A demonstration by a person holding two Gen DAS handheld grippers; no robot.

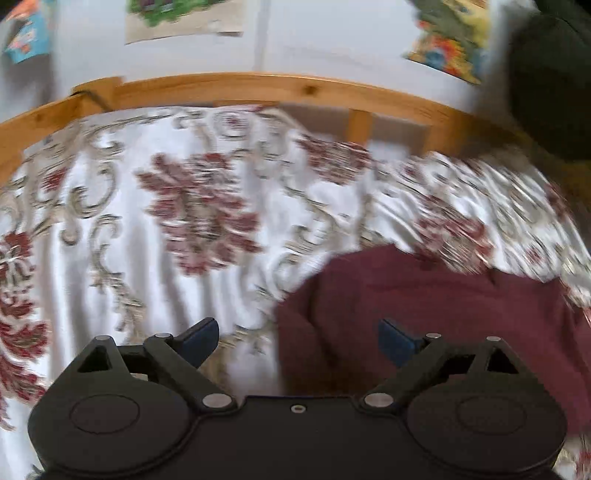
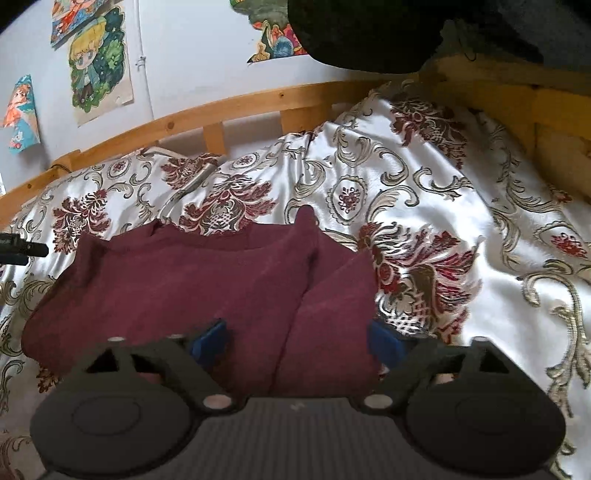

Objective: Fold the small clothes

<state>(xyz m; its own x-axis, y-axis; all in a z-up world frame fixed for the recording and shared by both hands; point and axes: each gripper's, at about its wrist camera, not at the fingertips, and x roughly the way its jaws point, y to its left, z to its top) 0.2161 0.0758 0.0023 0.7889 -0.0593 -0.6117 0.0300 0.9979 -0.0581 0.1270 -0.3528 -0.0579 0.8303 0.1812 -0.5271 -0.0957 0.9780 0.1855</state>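
A maroon garment (image 2: 192,280) lies partly folded on the floral bedspread (image 2: 424,177), with a fold line running down its right side. My right gripper (image 2: 299,341) is open just above its near edge, holding nothing. In the left wrist view the garment (image 1: 424,306) lies at the lower right, and my left gripper (image 1: 299,341) is open over its left edge, one finger above the bedspread (image 1: 184,206) and one above the cloth. The left view is motion-blurred. The tip of the left gripper shows at the left edge of the right wrist view (image 2: 22,249).
A wooden bed rail (image 2: 221,107) runs along the far side, against a white wall with posters (image 2: 99,62). A dark bulky object (image 2: 369,33) hangs at the upper right. The rail also shows in the left wrist view (image 1: 258,86).
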